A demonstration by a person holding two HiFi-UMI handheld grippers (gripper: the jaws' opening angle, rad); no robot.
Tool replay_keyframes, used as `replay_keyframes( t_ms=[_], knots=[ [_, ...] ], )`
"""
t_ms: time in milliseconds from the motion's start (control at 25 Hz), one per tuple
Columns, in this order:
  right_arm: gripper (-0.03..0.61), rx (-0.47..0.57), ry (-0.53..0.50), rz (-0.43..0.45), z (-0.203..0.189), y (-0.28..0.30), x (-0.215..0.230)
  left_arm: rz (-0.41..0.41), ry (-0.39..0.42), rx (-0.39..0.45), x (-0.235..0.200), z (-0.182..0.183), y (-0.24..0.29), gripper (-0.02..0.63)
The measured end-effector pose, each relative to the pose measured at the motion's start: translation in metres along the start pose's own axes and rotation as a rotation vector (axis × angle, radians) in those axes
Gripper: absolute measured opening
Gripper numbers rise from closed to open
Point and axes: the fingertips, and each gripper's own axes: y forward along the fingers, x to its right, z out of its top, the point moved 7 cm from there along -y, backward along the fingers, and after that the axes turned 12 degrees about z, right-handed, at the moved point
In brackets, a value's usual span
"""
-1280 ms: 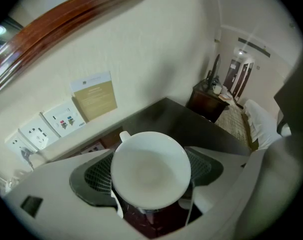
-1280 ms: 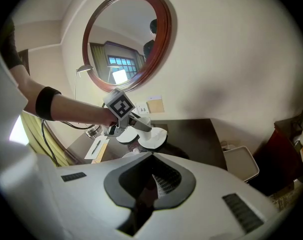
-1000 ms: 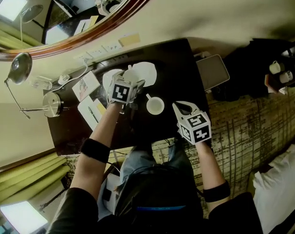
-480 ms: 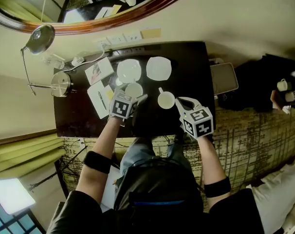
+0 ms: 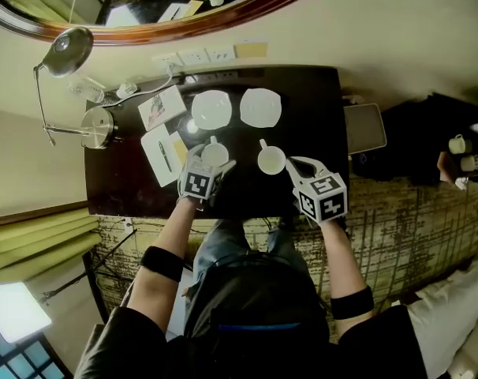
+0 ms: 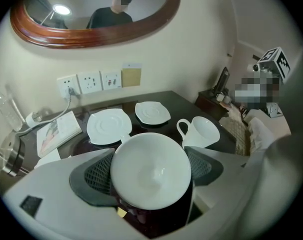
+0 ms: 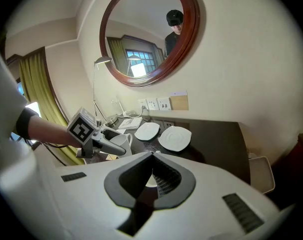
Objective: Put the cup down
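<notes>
Drawn back off the saucer (image 5: 210, 109), the left gripper (image 5: 210, 163) clamps the white cup (image 6: 150, 170) between wide-spread jaws; the right gripper (image 7: 152, 156) is closed, empty.

Worktop (image 5: 310, 101): left saucer (image 5: 210, 110) and right saucer (image 5: 261, 107) side by side at rear. Cup (image 6: 150, 169) in left hand-held gripper (image 5: 212, 159), before left saucer. Second cup (image 5: 271, 160) to its right, before right saucer. Booklet (image 5: 161, 107) and lamp (image 5: 97, 126) at left end

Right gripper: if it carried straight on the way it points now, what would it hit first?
Probably the free-standing white cup, just ahead of the right gripper, whose jaws are shut. Depth is unclear, so it might skim past onto the dark table.
</notes>
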Motion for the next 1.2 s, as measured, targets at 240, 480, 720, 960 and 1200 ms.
replay_keyframes(
  t_ms=[240,480,720,960,1200],
  knots=[
    [0.000,-0.015,0.004,-0.012,-0.002,-0.002,0.006,0.010,-0.015,-0.008,0.002,-0.011,0.011,0.431],
    [0.000,-0.029,-0.001,-0.001,-0.004,-0.002,0.007,-0.004,-0.024,0.011,0.010,-0.017,0.017,0.433],
    [0.000,-0.041,-0.014,-0.003,-0.004,-0.006,0.008,-0.001,0.019,0.046,0.016,-0.020,0.018,0.436],
    [0.000,-0.052,-0.032,0.025,-0.005,-0.008,0.004,0.028,-0.002,0.022,0.015,-0.026,0.015,0.488],
    [0.000,-0.049,-0.063,0.062,0.000,-0.012,-0.003,0.058,-0.036,0.050,0.014,-0.017,-0.008,0.488]
  ],
)
